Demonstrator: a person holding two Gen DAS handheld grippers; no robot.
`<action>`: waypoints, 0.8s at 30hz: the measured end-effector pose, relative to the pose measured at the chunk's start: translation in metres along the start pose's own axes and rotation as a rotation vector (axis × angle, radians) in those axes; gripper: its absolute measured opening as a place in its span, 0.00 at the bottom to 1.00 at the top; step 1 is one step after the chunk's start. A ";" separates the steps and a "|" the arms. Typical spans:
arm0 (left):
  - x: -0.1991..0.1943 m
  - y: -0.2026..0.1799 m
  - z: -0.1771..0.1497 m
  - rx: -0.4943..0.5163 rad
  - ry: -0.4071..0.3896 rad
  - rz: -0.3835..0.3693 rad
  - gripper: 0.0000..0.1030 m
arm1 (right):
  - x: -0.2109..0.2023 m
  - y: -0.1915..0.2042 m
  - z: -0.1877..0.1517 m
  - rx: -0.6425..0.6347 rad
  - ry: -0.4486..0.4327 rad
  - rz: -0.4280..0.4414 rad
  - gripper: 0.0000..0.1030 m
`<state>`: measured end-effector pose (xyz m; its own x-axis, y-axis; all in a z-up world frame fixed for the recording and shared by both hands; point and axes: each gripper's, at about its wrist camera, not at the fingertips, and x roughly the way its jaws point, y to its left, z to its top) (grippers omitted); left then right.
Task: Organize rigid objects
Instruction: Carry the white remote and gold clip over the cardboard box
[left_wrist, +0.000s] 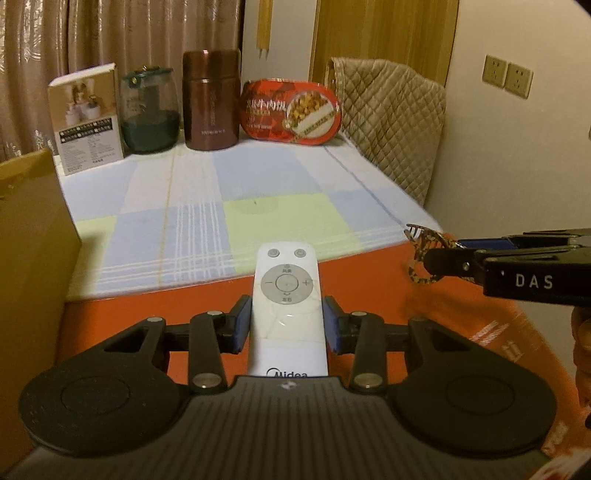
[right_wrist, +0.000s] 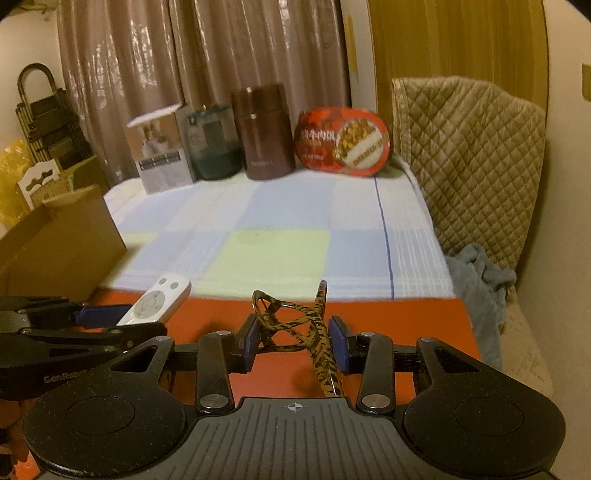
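Left wrist view is showing your left gripper (left_wrist: 287, 325) clamping the white remote (left_wrist: 286, 310) at lower centre, while your right gripper (right_wrist: 295, 341) is pinching the patterned hair clip (right_wrist: 295, 325). That thin, open-framed clip could be twisting loose, since the pads are catching only its narrow edges.

Each black claw (left_wrist: 287, 325) has blue pads (right_wrist: 338, 345), silver screws and a ribbed grey base.
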<state>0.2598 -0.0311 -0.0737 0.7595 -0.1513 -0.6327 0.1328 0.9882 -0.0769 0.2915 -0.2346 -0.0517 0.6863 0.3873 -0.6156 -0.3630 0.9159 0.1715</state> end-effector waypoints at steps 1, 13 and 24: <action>-0.006 0.000 0.001 -0.002 -0.004 -0.002 0.34 | -0.007 0.003 0.004 -0.002 -0.007 0.001 0.36; -0.098 0.010 0.014 -0.057 -0.064 -0.027 0.34 | -0.089 0.051 0.035 -0.023 -0.053 -0.017 0.36; -0.177 0.024 0.006 -0.090 -0.101 -0.019 0.34 | -0.142 0.101 0.030 -0.017 -0.085 0.004 0.36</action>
<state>0.1318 0.0190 0.0411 0.8185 -0.1678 -0.5495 0.0939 0.9826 -0.1602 0.1764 -0.1939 0.0759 0.7355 0.3994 -0.5472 -0.3762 0.9125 0.1604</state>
